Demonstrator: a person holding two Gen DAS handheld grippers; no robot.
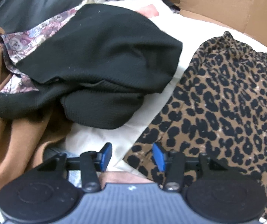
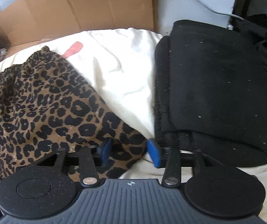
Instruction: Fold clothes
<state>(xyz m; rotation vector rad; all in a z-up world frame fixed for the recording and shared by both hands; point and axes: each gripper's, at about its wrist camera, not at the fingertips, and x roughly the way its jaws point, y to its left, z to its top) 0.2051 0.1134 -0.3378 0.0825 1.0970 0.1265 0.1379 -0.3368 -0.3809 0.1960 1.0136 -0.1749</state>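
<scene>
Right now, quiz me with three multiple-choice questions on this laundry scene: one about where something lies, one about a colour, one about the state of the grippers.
1. In the right wrist view, where is the folded black garment relative to the leopard-print garment?
A. To its right
B. Under it
C. To its left

2. What colour are the pads of the left hand-held gripper?
A. Red
B. Blue
C. Yellow

3. How do the left gripper and the right hand-held gripper stand?
A. Both shut on cloth
B. One open, one shut
C. Both open, holding nothing

Answers:
1 A, the black garment sits right of the print, with the cream sheet between them.
2 B, both pads show blue.
3 C, each pair of fingers has a clear gap and no cloth is pinched.
</scene>
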